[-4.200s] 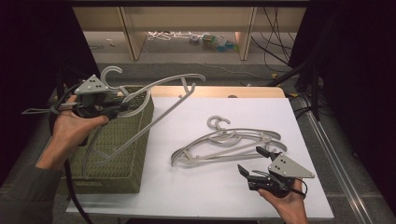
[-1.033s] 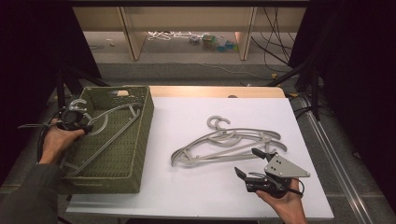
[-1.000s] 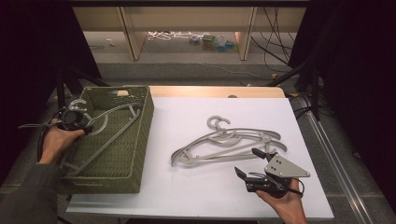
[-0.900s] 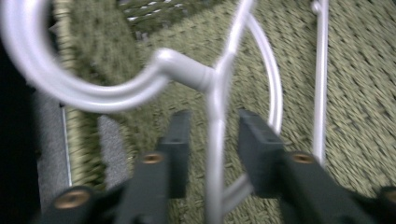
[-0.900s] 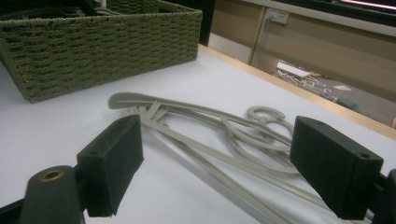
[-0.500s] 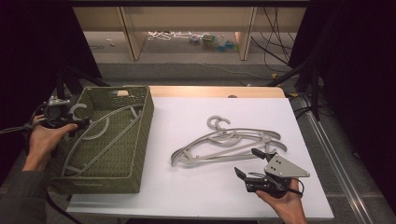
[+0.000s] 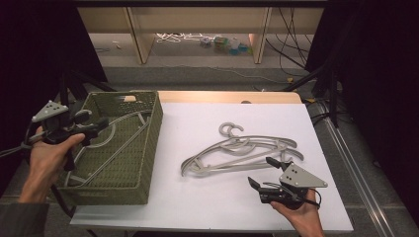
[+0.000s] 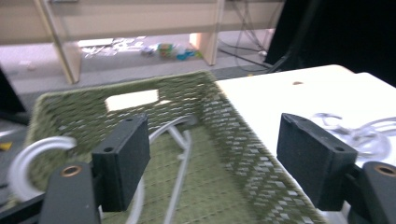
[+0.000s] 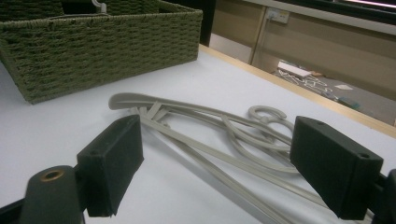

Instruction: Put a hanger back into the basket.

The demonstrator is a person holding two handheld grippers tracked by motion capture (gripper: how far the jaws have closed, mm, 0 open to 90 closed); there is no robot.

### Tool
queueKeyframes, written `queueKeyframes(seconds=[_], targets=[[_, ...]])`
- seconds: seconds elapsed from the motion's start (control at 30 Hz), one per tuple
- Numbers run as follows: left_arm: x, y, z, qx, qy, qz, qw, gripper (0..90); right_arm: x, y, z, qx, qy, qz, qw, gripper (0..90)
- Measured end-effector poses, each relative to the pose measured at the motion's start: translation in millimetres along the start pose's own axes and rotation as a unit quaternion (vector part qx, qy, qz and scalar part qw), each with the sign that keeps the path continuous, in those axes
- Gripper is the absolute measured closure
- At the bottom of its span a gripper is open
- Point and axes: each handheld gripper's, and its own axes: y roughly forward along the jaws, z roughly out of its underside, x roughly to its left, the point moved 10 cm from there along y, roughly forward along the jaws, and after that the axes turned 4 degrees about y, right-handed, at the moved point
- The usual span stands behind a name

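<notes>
Right gripper (image 7: 262, 180): jaws spread, empty; nearer hand.
Hanger pile (image 7: 237, 153): just ahead of jaws, long axis crosswise.
Left gripper (image 7: 94, 127): released, over basket (image 7: 153, 143).

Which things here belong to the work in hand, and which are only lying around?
Belong to the work:
- green woven basket
- grey hanger in the basket
- stacked grey hangers on the white table
- left gripper, open
- right gripper, open

Lying around:
- small clutter on the floor beyond the table
- cables on the floor
</notes>
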Motion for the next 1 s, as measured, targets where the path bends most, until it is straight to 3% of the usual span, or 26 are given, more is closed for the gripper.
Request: queueKeyframes(seconds=[0.07, 0.37, 0.4, 0.43, 0.47, 0.53, 0.6, 0.73, 0.83, 0.93, 1.0], targets=[[-18.5, -4.4, -2.6, -0.013, 0.003, 0.011, 0.9998, 24.1, -0.5, 0.4, -0.8, -0.005, -0.002, 0.003, 1.0000, 18.1], [-72.6, -8.1, 2.6, -0.044, 0.003, 0.061, 0.9972, 22.3, 1.0, 1.0, 1.3, 0.002, 0.001, -0.003, 1.0000, 18.1], [-81.6, -8.3, 2.1, -0.054, 0.014, 0.074, 0.9957, 22.3, 0.9, 1.5, 1.1, -0.001, 0.002, -0.001, 1.0000, 18.1], [-84.5, -8.9, 4.5, -0.050, 0.011, 0.068, 0.9964, 22.3, 1.1, 1.4, 1.9, 0.002, 0.003, -0.004, 1.0000, 18.0], [-91.5, -8.6, 5.7, -0.056, 0.017, 0.076, 0.9954, 22.1, 0.7, 1.8, 1.9, 0.000, 0.003, -0.004, 1.0000, 18.0], [-105.9, -10.6, 9.5, -0.064, -0.008, 0.097, 0.9932, 21.8, 0.7, 2.6, 2.8, -0.001, 0.006, -0.003, 1.0000, 17.8], [-118.0, -11.3, 13.7, -0.073, -0.018, 0.111, 0.9910, 21.8, 3.1, 2.3, 4.8, 0.006, 0.013, -0.011, 0.9998, 17.6], [-138.7, -9.7, 29.2, -0.071, 0.018, 0.113, 0.9909, 21.9, 3.3, 2.8, 5.4, 0.003, 0.016, -0.011, 0.9998, 17.2], [-150.9, -11.8, 35.2, -0.070, 0.017, 0.130, 0.9888, 22.0, 4.8, 3.4, 6.9, 0.007, 0.018, -0.018, 0.9997, 16.7], [-156.4, -12.0, 40.7, -0.076, 0.036, 0.125, 0.9886, 22.5, 4.2, 4.0, 6.9, 0.003, 0.018, -0.018, 0.9997, 16.3], [-160.7, -10.0, 45.6, -0.076, 0.034, 0.130, 0.9880, 22.7, 3.5, 4.1, 7.5, 0.002, 0.019, -0.014, 0.9997, 16.3]])
